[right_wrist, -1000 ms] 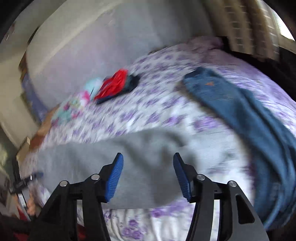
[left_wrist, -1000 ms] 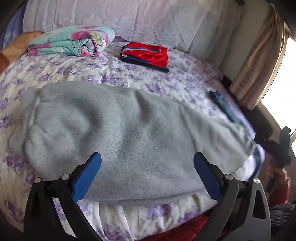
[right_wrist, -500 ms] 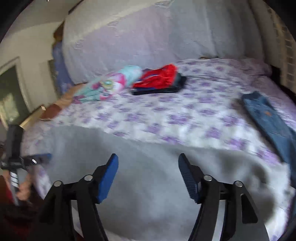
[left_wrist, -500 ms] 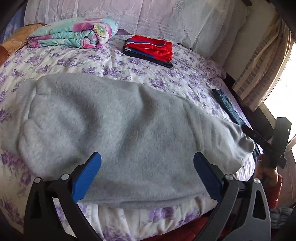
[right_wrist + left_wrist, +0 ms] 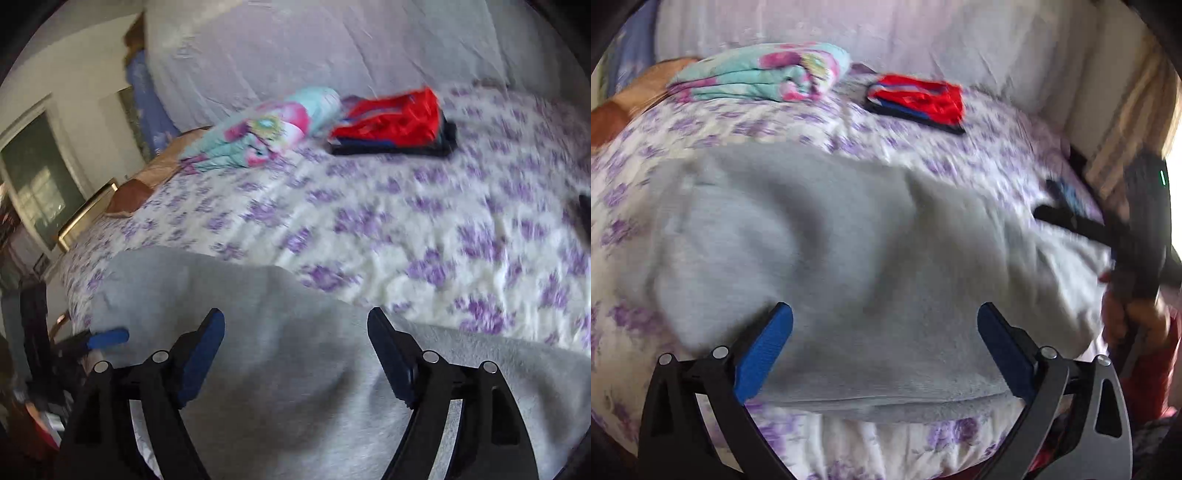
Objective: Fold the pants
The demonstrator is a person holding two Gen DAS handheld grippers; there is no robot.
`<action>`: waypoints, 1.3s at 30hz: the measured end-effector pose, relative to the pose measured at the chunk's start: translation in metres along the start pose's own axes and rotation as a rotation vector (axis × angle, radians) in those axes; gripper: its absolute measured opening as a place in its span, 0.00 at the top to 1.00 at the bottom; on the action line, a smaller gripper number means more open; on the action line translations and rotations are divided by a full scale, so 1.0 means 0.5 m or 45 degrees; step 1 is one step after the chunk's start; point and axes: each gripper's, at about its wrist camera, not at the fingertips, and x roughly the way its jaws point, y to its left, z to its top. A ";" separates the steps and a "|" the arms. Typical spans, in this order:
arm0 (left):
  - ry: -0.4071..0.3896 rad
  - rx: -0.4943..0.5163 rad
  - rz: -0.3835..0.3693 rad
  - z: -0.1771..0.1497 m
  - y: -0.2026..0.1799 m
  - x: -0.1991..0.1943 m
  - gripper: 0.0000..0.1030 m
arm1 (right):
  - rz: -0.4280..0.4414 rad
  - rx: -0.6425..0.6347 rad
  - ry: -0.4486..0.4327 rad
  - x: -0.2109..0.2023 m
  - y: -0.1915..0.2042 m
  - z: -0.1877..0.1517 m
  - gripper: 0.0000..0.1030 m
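Grey fleece pants (image 5: pixel 849 258) lie spread across the near part of the bed; they also fill the lower half of the right wrist view (image 5: pixel 295 369). My left gripper (image 5: pixel 884 317) is open and empty, just above the near edge of the pants. My right gripper (image 5: pixel 295 325) is open and empty, low over the pants. The right gripper also shows in the left wrist view (image 5: pixel 1108 229) at the right end of the pants. One blue pad of the left gripper shows in the right wrist view (image 5: pixel 107 338) at the far left.
The bed has a purple-flowered sheet (image 5: pixel 424 236). A folded red and dark clothes stack (image 5: pixel 919 101) and a rolled floral blanket (image 5: pixel 761 74) lie at the back by white pillows (image 5: pixel 923 40). Blue jeans (image 5: pixel 1067 195) lie at the right edge. A curtain (image 5: pixel 1126 122) hangs right.
Both views are now blurred from motion. The right gripper has swung left and lower over the grey pants, so the jeans left its view. The left gripper has moved closer to the pants.
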 end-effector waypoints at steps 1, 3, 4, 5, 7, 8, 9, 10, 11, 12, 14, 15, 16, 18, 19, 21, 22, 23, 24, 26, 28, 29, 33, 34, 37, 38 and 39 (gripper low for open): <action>-0.024 -0.041 -0.004 0.008 0.016 -0.015 0.05 | 0.033 -0.021 0.009 0.006 0.016 0.002 0.21; -0.063 -0.104 0.018 0.025 0.050 -0.042 0.05 | 0.084 -0.057 0.061 0.045 0.051 0.005 0.21; -0.068 -0.111 0.057 0.030 0.058 -0.046 0.05 | 0.092 -0.069 0.085 0.068 0.059 0.004 0.21; -0.054 -0.110 0.078 0.036 0.069 -0.040 0.05 | 0.108 -0.072 0.137 0.107 0.065 -0.002 0.16; 0.005 -0.082 0.062 0.042 0.084 -0.006 0.05 | 0.093 -0.072 0.219 0.173 0.061 -0.021 0.10; 0.018 -0.067 0.071 0.044 0.084 0.007 0.05 | 0.086 -0.091 0.199 0.180 0.062 -0.025 0.09; 0.007 -0.028 0.117 0.043 0.076 0.018 0.05 | 0.089 -0.094 0.187 0.171 0.066 -0.024 0.11; -0.010 0.009 0.178 0.039 0.061 0.021 0.05 | 0.079 -0.084 0.155 0.153 0.068 -0.022 0.11; -0.022 0.046 0.249 0.033 0.042 0.024 0.05 | 0.069 -0.072 0.112 0.135 0.068 -0.022 0.11; -0.034 0.060 0.279 0.028 0.032 0.022 0.05 | 0.067 -0.059 0.054 0.108 0.069 -0.024 0.11; -0.054 0.077 0.266 0.016 0.016 0.012 0.05 | 0.124 -0.057 0.010 0.068 0.069 -0.028 0.11; -0.055 0.072 0.221 0.011 0.013 0.001 0.05 | 0.147 -0.062 0.006 0.057 0.068 -0.029 0.11; -0.061 0.061 0.189 0.008 0.011 -0.008 0.05 | 0.159 -0.068 0.011 0.050 0.066 -0.032 0.09; -0.052 0.063 0.188 0.002 0.013 -0.012 0.05 | 0.122 -0.090 0.106 0.075 0.059 -0.043 0.06; -0.028 0.082 0.208 -0.001 0.018 -0.002 0.05 | 0.123 -0.102 0.211 0.108 0.052 -0.050 0.06; 0.014 0.099 0.220 -0.007 0.023 0.016 0.05 | 0.182 -0.059 0.239 0.121 0.038 -0.043 0.06; -0.003 0.099 0.234 -0.012 0.019 0.010 0.05 | 0.269 -0.018 0.251 0.109 0.032 -0.024 0.12; -0.020 0.094 0.237 -0.013 0.012 0.001 0.05 | 0.386 0.016 0.242 0.093 0.026 0.002 0.19; -0.024 0.084 0.223 -0.010 0.009 -0.005 0.05 | 0.440 0.031 0.216 0.079 0.019 0.030 0.20; -0.038 0.032 0.154 -0.002 0.007 -0.017 0.05 | 0.432 0.042 0.187 0.074 0.001 0.091 0.44; -0.030 0.011 0.088 0.001 0.002 -0.015 0.05 | 0.456 0.169 0.265 0.123 -0.037 0.135 0.74; -0.018 0.020 0.081 0.000 -0.002 -0.007 0.05 | 0.458 0.252 0.328 0.158 -0.059 0.146 0.86; -0.004 0.149 0.214 -0.031 -0.032 0.028 0.05 | 0.395 0.241 0.486 0.235 -0.067 0.144 0.85; -0.009 0.187 0.242 -0.039 -0.038 0.031 0.05 | 0.385 0.232 0.516 0.246 -0.063 0.138 0.84; -0.009 0.256 0.304 -0.052 -0.053 0.041 0.05 | 0.318 0.187 0.528 0.265 -0.053 0.133 0.61; -0.012 0.254 0.304 -0.053 -0.053 0.039 0.05 | 0.344 0.182 0.553 0.271 -0.052 0.131 0.61; -0.014 0.244 0.295 -0.052 -0.050 0.038 0.05 | 0.361 0.182 0.567 0.273 -0.049 0.130 0.62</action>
